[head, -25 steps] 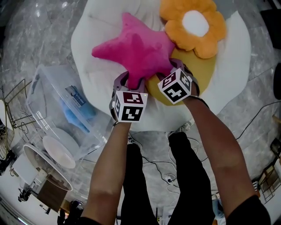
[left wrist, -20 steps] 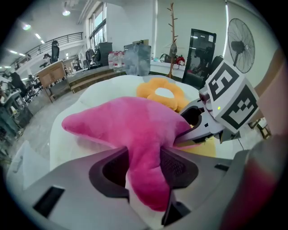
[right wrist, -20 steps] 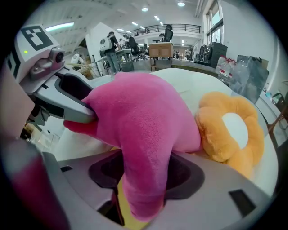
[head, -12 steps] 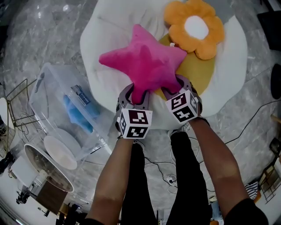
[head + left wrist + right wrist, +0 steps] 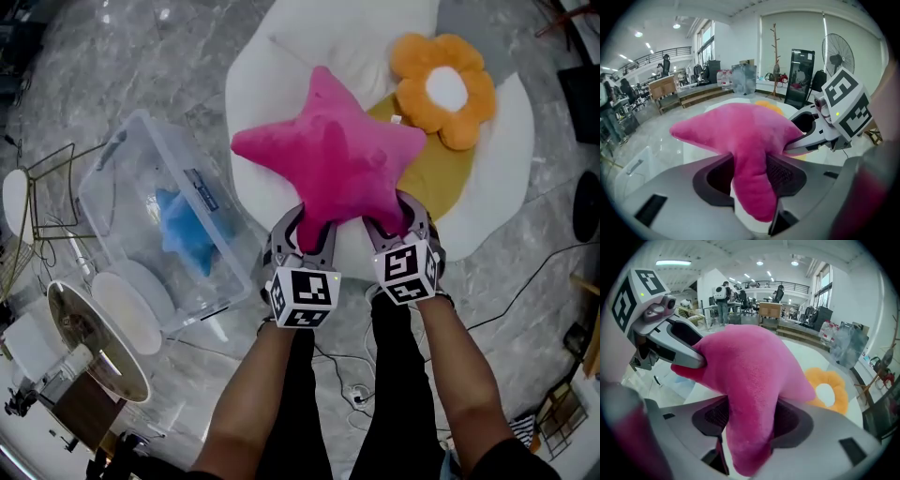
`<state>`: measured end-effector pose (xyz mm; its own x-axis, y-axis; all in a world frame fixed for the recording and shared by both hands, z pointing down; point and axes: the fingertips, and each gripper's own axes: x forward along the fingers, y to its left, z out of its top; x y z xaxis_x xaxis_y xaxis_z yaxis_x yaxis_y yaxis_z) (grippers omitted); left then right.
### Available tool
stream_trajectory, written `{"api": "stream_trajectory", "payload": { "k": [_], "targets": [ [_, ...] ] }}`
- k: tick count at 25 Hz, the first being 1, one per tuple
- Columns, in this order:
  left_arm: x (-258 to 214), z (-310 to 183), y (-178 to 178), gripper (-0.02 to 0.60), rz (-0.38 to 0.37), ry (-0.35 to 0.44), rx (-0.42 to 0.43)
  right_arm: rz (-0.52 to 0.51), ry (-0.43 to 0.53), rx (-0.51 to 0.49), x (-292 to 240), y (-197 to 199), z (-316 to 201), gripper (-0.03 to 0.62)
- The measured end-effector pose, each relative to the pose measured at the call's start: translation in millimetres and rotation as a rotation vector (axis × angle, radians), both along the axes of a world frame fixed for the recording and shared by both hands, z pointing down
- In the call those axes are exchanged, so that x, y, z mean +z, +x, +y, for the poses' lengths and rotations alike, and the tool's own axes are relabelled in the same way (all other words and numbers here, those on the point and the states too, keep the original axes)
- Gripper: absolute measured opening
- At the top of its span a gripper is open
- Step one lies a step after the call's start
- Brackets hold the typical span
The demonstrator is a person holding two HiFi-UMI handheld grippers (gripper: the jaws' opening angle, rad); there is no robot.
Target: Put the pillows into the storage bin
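Pink star pillow [image 5: 330, 155] is up in the air. One lower arm is pinched in the left gripper [image 5: 305, 232] and the neighbouring arm in the right gripper [image 5: 394, 220]. Both sets of jaws are clamped on the plush, pads squeezing it from either side. It hangs over the white beanbag [image 5: 281, 89], not over the storage bin [image 5: 120, 173] yet. The bin sits on the floor to my left, top open, w/ a blue plush [image 5: 183, 230], prob. a pillow, already inside. So approx one in, one in transit. Left on the beanbag: orange flower pillow [image 5: 445, 89], resting partly on a yellow pillow [image 5: 441, 173]. I reckon 2 more pickups after this drop.
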<state>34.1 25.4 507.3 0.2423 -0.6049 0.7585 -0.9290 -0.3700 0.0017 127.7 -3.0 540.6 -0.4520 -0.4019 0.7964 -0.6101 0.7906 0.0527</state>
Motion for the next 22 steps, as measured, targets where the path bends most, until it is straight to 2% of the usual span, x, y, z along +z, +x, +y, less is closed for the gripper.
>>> {"api": "stream_trajectory", "payload": {
  "k": [5,9,22],
  "targets": [
    [-26.1,29.2,-48.5,0.216,-0.008,0.029,-0.053,0.011,0.057,-0.069,-29.5,-49.5,22.7,0.281],
    [-35.2,58.5,-104.6,0.216,-0.015,0.033,-0.108,0.008,0.072,-0.141,-40.7,-107.8,45.2,0.282],
    [-48.4,180.1,-291.4,0.218,-0.024,0.045,-0.429,-0.002,0.105,-0.494,-59.2,-314.6,136.5,0.285]
  ]
}}
